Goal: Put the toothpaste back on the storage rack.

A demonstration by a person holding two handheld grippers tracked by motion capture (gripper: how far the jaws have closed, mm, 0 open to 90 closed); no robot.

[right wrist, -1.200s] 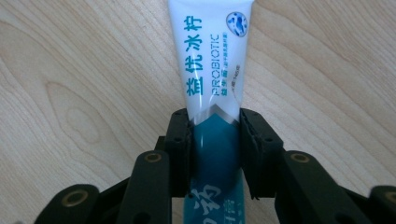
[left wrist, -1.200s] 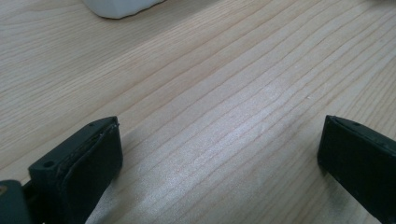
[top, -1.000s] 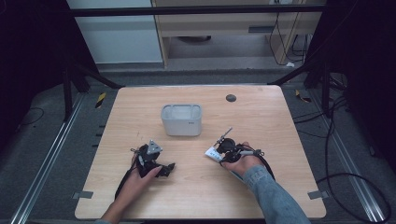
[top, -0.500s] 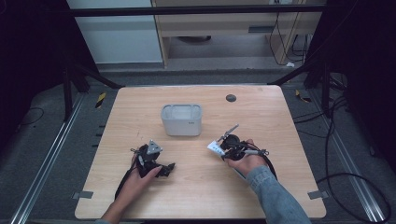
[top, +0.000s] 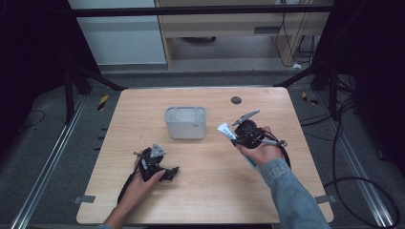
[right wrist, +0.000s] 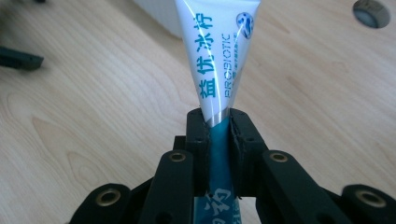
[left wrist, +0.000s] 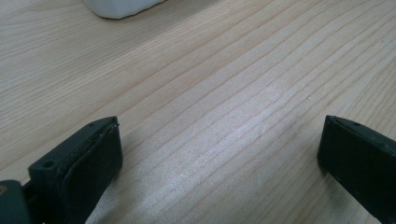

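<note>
lifted off the table, right tongs [right wrist: 218, 126] stay clamped on the toothpaste tube [right wrist: 218, 56].

Table [top: 200, 195] evenly lit from overhead; surroundings left in deep darkness. Soft shadows are cast beneath the left gripper [left wrist: 219, 154]. Glare streaks are seen on the tube [right wrist: 219, 56]. High view soft, slightly grainy; near jaws are blurred.

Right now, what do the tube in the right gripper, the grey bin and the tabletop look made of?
Tube: soft glossy plastic or laminate, likely; a bright glare streak runs down it and it flattens between the right gripper jaws. Grey bin: probably moulded plastic, matte, with rounded corners and an even pale grey. Tabletop: light wood or wood-look laminate, satin sheen, visible grain lines; which of the two is unclear.
</note>
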